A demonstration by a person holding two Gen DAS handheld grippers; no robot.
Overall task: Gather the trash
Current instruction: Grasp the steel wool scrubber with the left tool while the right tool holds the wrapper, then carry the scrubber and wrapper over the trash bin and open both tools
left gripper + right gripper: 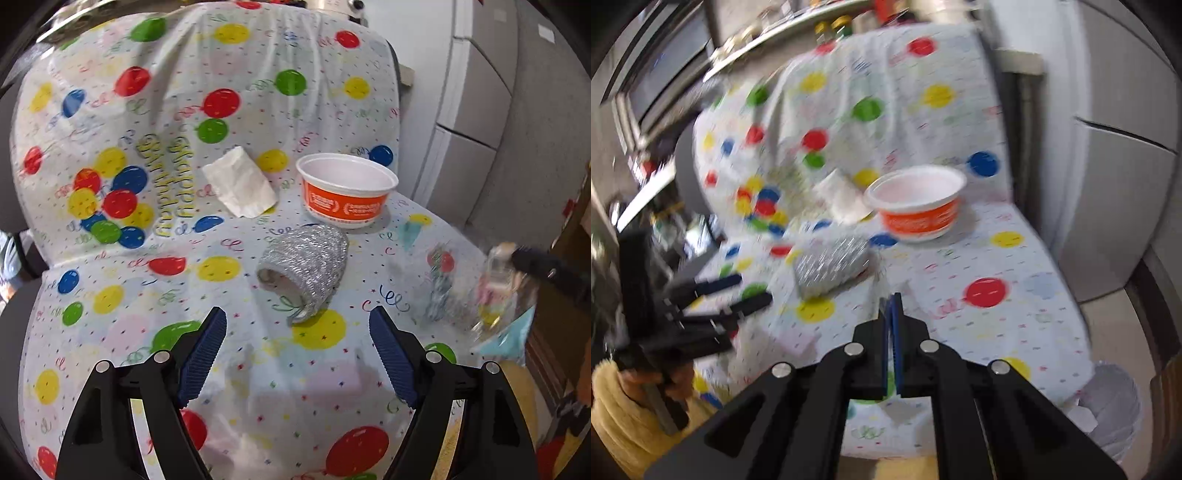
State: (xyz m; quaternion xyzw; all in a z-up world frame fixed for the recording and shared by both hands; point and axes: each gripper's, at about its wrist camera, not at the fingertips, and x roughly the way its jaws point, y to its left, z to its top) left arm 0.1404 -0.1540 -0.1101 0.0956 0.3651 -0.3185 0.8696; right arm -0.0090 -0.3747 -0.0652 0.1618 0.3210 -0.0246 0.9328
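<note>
Blue-padded left gripper point(297, 317) wide open, empty, angled down toward silver hat point(304, 269); right gripper point(891, 301) closed, empty.

Home kitchen: oven point(665, 81), balloon-print cover point(258, 92).

Draped over seat and backrest alike: a white balloon-print birthday cloth point(229, 59). Lying on it, a silver glitter party hat point(306, 266) tipped on its side at centre; at 1 o'clock from that, an upright orange-and-white bowl point(345, 192); at 11 o'clock, a crumpled white napkin point(240, 182).
</note>
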